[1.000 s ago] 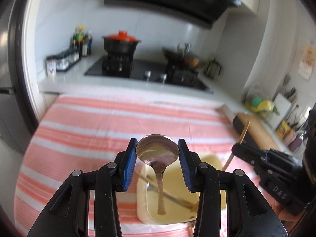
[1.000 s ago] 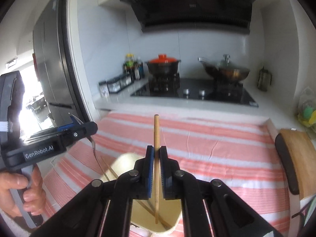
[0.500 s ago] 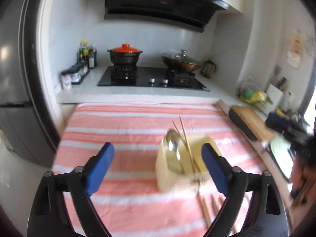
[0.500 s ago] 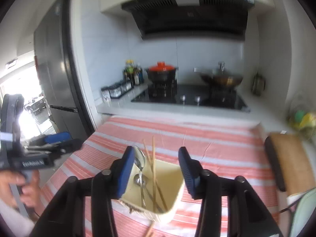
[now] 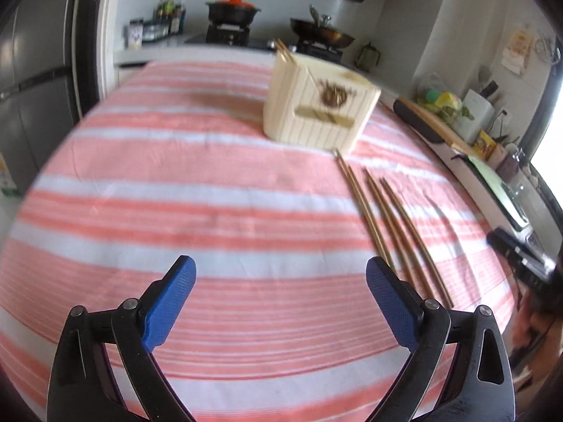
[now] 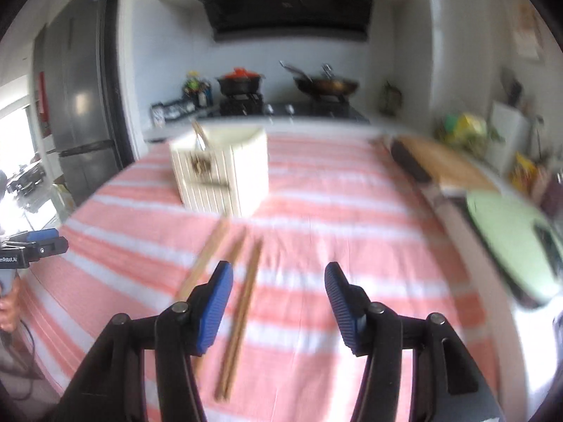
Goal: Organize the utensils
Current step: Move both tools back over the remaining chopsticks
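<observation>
Left wrist, left tongs (image 5: 280, 292) opening, empty

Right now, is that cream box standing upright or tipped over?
Upright. The cream box sits flat on the striped cloth, open top upward, with chopstick ends poking out.

1. White tiled walls (image 6: 169, 59) rise behind a black range hood (image 6: 286, 10).
2. A steel refrigerator (image 6: 77, 105) stands at the left.
3. The hob (image 6: 292, 109) carries a red-lidded pot (image 6: 241, 79) and a wok (image 6: 325, 86).
4. Daylight floods from a window (image 5: 549, 137) on the right.
5. A striped pink cloth (image 5: 183, 190) covers the table.
</observation>
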`<state>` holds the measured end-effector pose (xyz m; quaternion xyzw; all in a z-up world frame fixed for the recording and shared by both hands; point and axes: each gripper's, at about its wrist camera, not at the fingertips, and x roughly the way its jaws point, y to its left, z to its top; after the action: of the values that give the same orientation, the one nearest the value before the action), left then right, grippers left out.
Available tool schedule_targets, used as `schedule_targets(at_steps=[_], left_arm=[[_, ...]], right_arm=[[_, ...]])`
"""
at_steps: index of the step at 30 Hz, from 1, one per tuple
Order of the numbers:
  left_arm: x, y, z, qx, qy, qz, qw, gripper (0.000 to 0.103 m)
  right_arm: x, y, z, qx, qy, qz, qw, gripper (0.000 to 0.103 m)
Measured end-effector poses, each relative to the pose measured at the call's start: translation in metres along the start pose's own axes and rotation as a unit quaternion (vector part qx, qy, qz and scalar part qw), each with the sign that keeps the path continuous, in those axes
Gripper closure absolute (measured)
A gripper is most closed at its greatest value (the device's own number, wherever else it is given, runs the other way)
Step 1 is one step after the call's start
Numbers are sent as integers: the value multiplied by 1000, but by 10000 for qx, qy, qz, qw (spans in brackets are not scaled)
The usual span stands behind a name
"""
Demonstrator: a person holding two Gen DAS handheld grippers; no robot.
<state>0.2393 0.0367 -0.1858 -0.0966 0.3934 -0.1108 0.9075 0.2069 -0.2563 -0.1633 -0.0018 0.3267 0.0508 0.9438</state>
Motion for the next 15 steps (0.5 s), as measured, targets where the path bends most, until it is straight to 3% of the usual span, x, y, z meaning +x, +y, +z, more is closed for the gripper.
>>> schedule_targets(at_steps=[2, 7, 15], left_arm=[[11, -7, -9, 40, 34, 131, 9999, 5], [21, -22, -13, 283, 69, 258, 9992, 5], [25, -28, -16, 369, 105, 330, 9987, 5]], right_arm=[[9, -6, -24, 279, 129, -77, 9995, 48], [11, -14, -44, 642, 224, 55, 9977, 48], [25, -6, -31, 528, 305, 235, 9979, 48]])
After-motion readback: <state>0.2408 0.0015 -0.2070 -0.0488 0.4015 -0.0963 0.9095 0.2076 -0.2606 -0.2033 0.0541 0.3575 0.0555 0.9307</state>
